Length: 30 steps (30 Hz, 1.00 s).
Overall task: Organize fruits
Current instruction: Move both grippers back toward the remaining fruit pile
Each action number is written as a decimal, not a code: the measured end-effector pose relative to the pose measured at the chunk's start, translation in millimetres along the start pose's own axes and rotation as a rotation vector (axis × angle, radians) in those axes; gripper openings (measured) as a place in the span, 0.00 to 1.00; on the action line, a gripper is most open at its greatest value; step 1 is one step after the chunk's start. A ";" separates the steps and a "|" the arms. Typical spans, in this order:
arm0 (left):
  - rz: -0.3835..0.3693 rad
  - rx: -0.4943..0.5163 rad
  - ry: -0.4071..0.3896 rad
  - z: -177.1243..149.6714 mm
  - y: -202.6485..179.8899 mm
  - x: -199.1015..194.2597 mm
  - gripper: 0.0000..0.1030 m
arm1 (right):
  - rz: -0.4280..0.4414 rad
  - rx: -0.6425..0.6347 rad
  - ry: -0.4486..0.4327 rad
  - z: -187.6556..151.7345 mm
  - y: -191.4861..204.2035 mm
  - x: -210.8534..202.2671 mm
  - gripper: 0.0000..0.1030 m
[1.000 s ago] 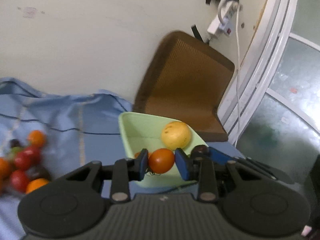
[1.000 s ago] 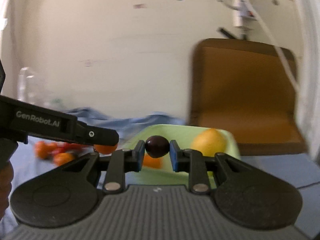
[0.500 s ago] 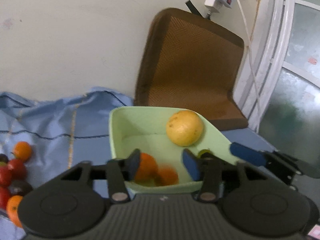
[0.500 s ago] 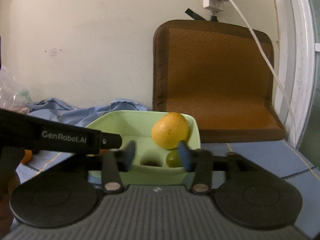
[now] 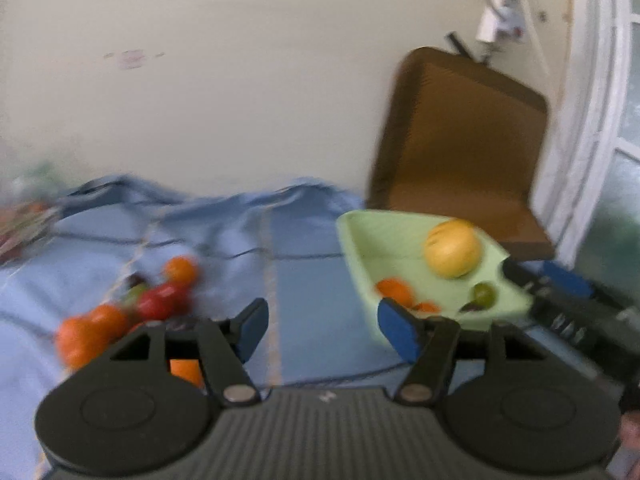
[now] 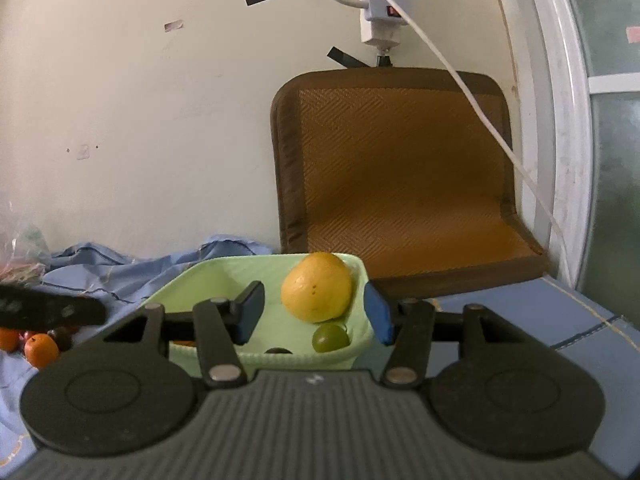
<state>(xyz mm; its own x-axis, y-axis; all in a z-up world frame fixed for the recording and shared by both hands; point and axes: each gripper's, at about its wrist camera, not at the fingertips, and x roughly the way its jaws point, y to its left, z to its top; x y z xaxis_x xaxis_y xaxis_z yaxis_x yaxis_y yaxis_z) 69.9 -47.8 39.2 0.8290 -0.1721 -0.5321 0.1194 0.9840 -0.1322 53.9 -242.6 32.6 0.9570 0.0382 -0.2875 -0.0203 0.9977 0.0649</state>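
Note:
A pale green basin (image 5: 362, 264) (image 6: 188, 280) on the blue cloth holds a big yellow fruit (image 5: 453, 247) (image 6: 317, 286), a green grape (image 5: 484, 294) (image 6: 330, 338), a small orange fruit (image 5: 394, 290) and a dark plum (image 6: 278, 350). My left gripper (image 5: 322, 330) hangs over bare cloth left of the basin, its jaws opening with nothing between them. My right gripper (image 6: 312, 314) hovers at the basin's near rim, jaws opening and empty. A pile of small orange and red fruits (image 5: 132, 304) (image 6: 38, 350) lies on the cloth at the left.
A brown woven seat cushion (image 6: 400, 176) (image 5: 460, 148) leans on the wall behind the basin. A power strip with a white cable (image 6: 380, 8) hangs above it. A white door frame (image 6: 560, 120) stands at the right. A plastic bag (image 6: 20, 248) lies at the far left.
Both grippers let go of their fruit: the left dropped a small red-orange fruit into the basin, the right a dark plum. The left gripper then swung left toward the fruit pile.

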 end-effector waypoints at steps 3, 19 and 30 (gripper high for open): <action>0.048 -0.020 0.018 -10.8 17.2 -7.3 0.61 | -0.009 0.003 -0.018 -1.5 2.3 -4.9 0.57; 0.247 -0.032 0.004 -44.3 81.3 -35.7 0.72 | 0.121 -0.023 0.036 -13.3 44.8 -34.7 0.57; 0.334 -0.029 -0.042 -47.0 115.2 -44.9 0.73 | 0.280 -0.118 0.146 -19.6 93.6 -28.5 0.57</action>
<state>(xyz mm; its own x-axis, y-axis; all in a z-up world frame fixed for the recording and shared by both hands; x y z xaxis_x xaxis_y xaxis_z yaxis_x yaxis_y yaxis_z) 20.8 71.0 8.6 0.8417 0.1624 -0.5149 -0.1776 0.9839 0.0200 19.1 -149.2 28.1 0.8581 0.3108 -0.4088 -0.3182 0.9466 0.0518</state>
